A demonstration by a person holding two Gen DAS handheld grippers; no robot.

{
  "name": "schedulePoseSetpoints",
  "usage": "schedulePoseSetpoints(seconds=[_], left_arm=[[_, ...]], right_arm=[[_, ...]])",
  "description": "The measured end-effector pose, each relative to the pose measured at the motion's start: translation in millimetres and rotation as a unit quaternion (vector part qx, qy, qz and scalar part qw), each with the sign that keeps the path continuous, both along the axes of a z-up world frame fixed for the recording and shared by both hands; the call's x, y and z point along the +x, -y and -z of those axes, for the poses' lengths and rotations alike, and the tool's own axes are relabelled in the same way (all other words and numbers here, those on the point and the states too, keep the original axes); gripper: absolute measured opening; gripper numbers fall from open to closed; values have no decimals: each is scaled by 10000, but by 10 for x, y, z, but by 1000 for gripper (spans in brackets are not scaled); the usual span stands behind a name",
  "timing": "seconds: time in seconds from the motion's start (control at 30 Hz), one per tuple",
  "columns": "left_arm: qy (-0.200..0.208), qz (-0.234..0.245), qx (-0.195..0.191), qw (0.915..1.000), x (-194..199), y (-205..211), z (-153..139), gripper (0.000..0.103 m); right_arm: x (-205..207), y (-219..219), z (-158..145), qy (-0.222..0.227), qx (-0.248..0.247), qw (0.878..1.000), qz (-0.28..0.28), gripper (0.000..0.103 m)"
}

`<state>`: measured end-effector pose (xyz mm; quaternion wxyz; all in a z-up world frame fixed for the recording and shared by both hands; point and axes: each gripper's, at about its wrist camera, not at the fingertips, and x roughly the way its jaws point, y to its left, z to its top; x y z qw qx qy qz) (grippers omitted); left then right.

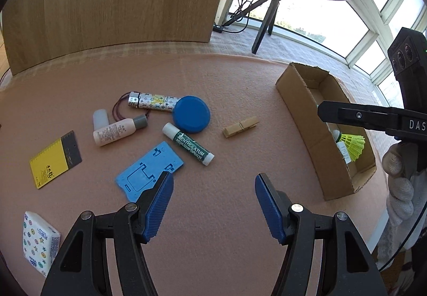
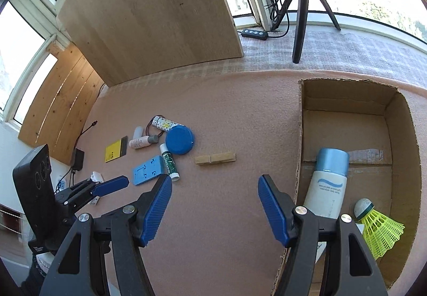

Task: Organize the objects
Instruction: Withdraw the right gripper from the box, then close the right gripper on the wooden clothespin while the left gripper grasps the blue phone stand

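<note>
From the left wrist view, the left gripper hangs wide with nothing between its ridged blue pads, above the soft pink mat. The loose things lie close together: a flat blue plastic card, a round green lip balm tube, a smooth blue lid, a small wooden peg and a yellow notepad. I think the next job is picking one up, so it is best to come straight down on just one thing and not bump the others. From the right wrist view, the right gripper is wide and holds nothing too, near the brown cardboard box. Inside the box lie a smooth white bottle with a blue cap and a yellow net shuttlecock.
</note>
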<state>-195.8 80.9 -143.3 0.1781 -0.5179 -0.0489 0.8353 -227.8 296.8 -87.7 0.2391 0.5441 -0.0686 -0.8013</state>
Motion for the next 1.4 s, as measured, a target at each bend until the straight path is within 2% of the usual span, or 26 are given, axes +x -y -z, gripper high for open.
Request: schedulePoseSetpoints(seconds=[0.2,0.4,0.57,1.0,1.4], left_arm=[[115,-7,-32,9999,-113,281,127,67],[286,100,-70,9995,-259,357,268,67],[462,93,68,9989,-416,408,394,67],[591,271,138,9978,-574,403,536,67],[528,640,-356,9959,-545,244,592,67]], right_arm=[[-161,331,132,122,135,9993,-330,63],[-344,567,316,305,274,9979,-506,63],[-491,689,487,511,299,9969,-523,63],[-743,773,883,1042,355,9930,-418,63],[-729,708,889,1190,416,9907,-518,63]])
